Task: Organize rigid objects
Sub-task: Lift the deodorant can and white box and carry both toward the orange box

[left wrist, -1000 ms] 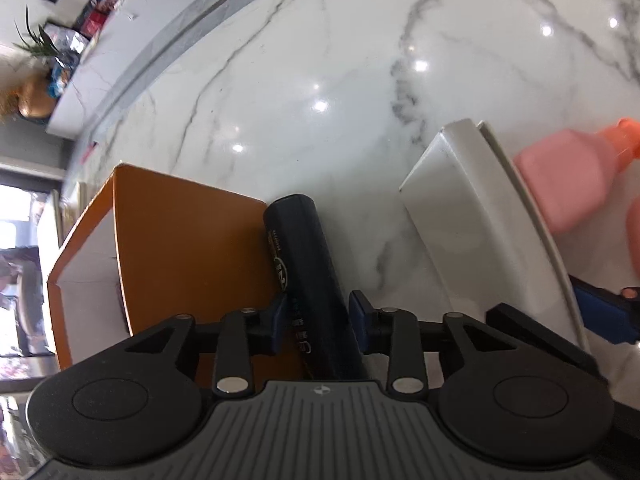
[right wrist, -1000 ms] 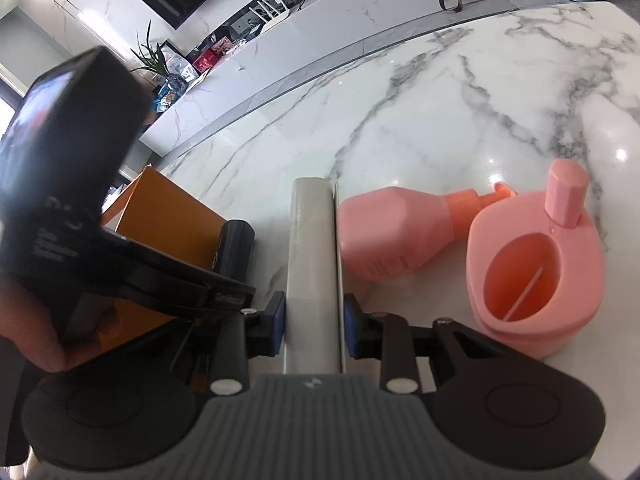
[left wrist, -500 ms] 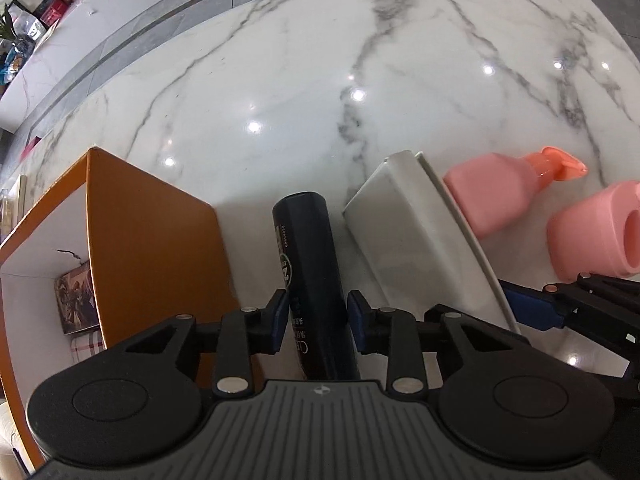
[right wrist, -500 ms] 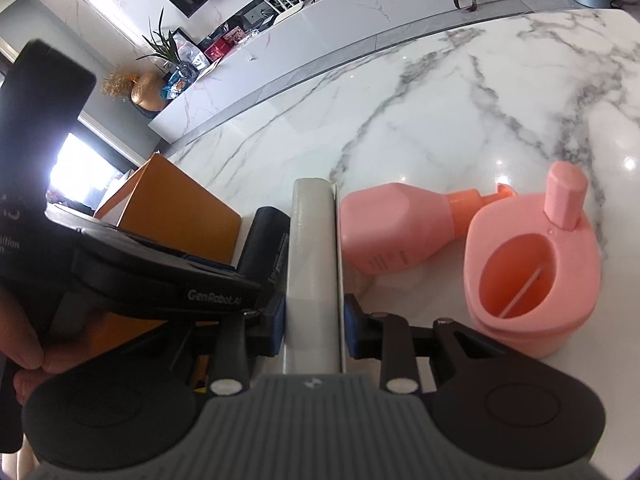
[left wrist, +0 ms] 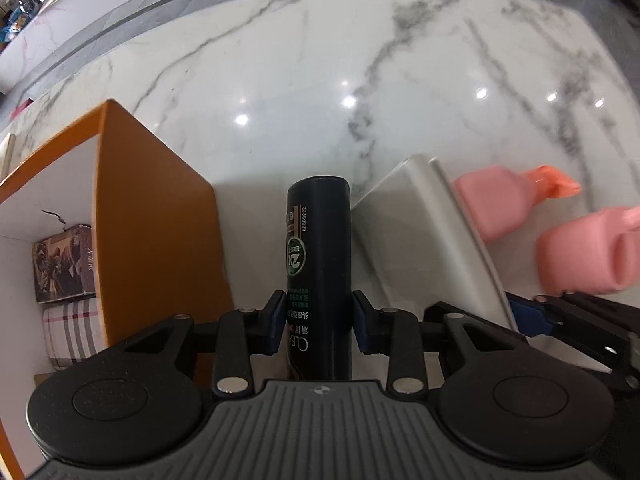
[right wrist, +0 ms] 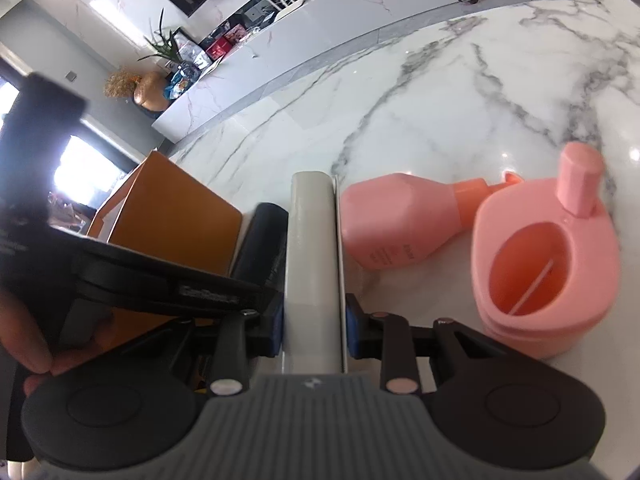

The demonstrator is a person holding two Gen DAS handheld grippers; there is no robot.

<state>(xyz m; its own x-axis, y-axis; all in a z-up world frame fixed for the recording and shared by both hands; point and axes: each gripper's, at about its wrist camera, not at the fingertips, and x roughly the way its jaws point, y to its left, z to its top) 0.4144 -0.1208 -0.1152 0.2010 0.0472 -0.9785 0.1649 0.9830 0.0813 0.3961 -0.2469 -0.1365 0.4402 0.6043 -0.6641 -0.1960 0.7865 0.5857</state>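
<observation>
My left gripper [left wrist: 319, 322] is shut on a dark shampoo bottle [left wrist: 319, 248], held up beside the open orange box [left wrist: 156, 216]. My right gripper [right wrist: 314, 326] is shut on a flat grey-white box [right wrist: 314, 240], held on edge; the grey-white box also shows in the left wrist view [left wrist: 420, 240], just right of the bottle. The dark bottle [right wrist: 262, 240] and the orange box [right wrist: 176, 216] appear left of it in the right wrist view. A pink pump bottle [right wrist: 400, 220] lies on the marble table, and a pink cup with a spout [right wrist: 544, 264] stands next to it.
The orange box holds a dark picture box [left wrist: 64, 264] and a plaid item [left wrist: 70, 332]. The white marble tabletop [left wrist: 320, 80] stretches ahead. The left gripper's body [right wrist: 120, 280] and a hand fill the left of the right wrist view. A counter with a plant [right wrist: 164, 48] lies beyond.
The left gripper has lifted and swung with the dark bottle, so the inside of the orange box has come into view. The right gripper has held the grey-white box almost still.
</observation>
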